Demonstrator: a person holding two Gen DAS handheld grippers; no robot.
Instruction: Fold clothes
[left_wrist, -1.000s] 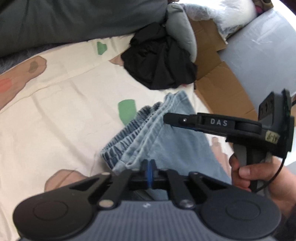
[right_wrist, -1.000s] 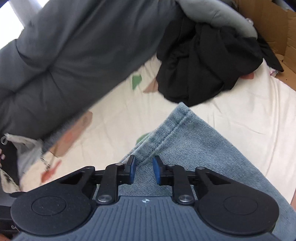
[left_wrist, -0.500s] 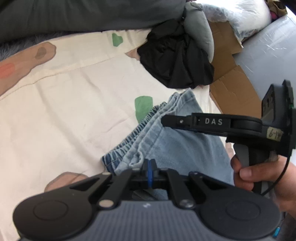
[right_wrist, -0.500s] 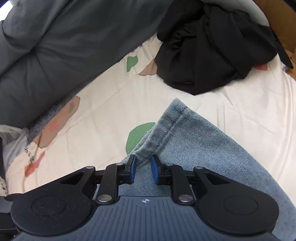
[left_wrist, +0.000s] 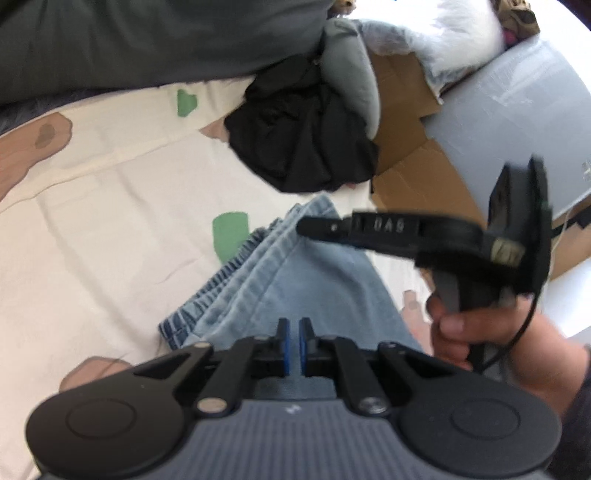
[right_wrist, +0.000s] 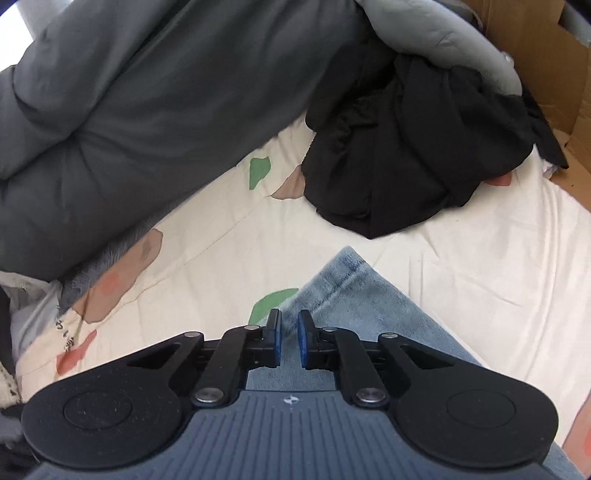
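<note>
Denim fills the space just under both tools. The left gripper (left_wrist: 294, 345) has its blue pads parted by a thin slit, and no cloth is seen between them; it is released. The right gripper (right_wrist: 287, 339) also stands with a small gap, nothing grasped, its tips over the folded edge of the jeans (left_wrist: 295, 280). The jeans lie flat on the cream sheet (left_wrist: 110, 206), already doubled, the elastic waistband (left_wrist: 207, 295) stacked in layers toward the left side. The pointed corner of the jeans (right_wrist: 347, 258) is ahead of the right jaws, and the cloth continues below them.

My judgement of the risk: if a jaw closes on only the top layer, the stack may slide apart and the edges lose alignment. A pull toward the far side may also drag the jeans into the black garment (left_wrist: 303, 129), which sits near the corner. Beyond it are the grey duvet (right_wrist: 147, 92) and the cardboard box (left_wrist: 406, 122).
</note>
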